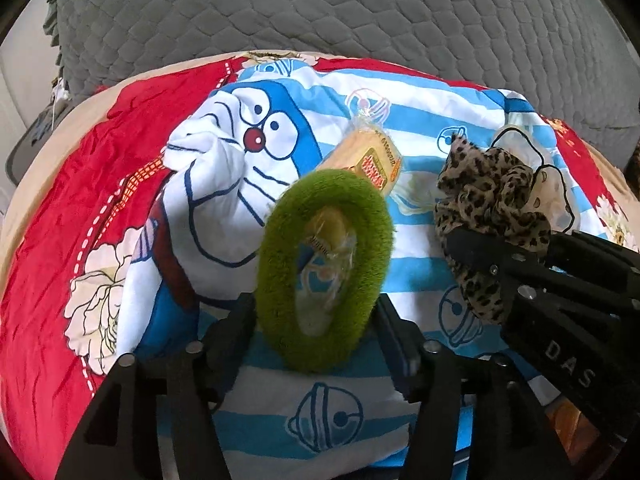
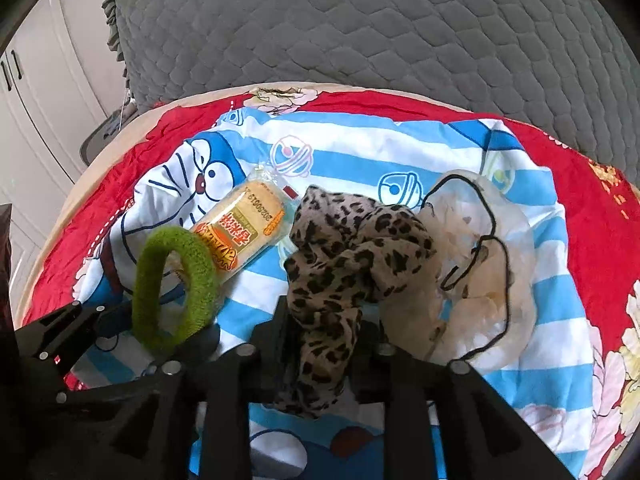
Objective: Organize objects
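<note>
On cartoon sheet (image 1: pixel 352 92) btwn my grippers: L gripper (image 1: pixel 316 320) jaws apart beside fuzzy green hair tie (image 1: pixel 276 248), R gripper (image 2: pixel 324 332) loosely round leopard scrunchie (image 2: pixel 344 248); both soft, light—I'd pinch the band.

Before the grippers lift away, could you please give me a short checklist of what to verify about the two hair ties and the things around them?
1. Left gripper free of the fuzzy green hair ring: cannot tell; the ring stands on edge between parted jaws, contact unclear.
2. Right gripper free of the leopard-print fabric scrunchie: cannot tell; the cloth fills the gap.
3. Both hair ties over the blue-striped cartoon cloth: ok.
4. Green ring clear of the wrapped yellow snack bar: cannot tell; they overlap in both views.
5. Leopard scrunchie apart from the sheer beige black-edged scrunchie: not ok; they lie against each other.
</note>
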Motion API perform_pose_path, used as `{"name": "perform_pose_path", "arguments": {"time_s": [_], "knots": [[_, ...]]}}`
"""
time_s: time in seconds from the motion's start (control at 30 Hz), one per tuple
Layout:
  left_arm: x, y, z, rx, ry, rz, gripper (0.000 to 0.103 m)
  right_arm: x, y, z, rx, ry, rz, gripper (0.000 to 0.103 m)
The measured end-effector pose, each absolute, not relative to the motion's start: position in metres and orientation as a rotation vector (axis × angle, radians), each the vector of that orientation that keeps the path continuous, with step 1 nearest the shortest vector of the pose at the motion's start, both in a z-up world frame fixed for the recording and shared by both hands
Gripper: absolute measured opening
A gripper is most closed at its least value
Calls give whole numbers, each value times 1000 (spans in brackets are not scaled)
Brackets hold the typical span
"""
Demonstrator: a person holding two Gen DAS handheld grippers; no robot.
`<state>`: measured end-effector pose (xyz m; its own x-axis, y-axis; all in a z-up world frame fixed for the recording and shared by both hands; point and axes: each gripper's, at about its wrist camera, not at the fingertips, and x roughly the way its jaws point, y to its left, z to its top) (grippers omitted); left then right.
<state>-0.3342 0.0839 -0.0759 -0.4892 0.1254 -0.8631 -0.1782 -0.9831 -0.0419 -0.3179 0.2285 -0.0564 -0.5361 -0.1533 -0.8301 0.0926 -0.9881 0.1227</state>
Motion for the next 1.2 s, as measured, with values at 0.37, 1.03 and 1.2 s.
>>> {"name": "perform_pose_path", "arguments": {"time_s": [0.37,1.03,1.2], "knots": [[-326,78,-71,-1487,60,2570,76,-311,235,-44,1416,-144,-2645,53],[-312,67,-54,-1497,18,2576,78,-290,242,-15,1376,-174,-2661,67],[-309,63,-51,-1509,-2,2579,79,-283,242,-13,1378,-177,-2659,68]]}}
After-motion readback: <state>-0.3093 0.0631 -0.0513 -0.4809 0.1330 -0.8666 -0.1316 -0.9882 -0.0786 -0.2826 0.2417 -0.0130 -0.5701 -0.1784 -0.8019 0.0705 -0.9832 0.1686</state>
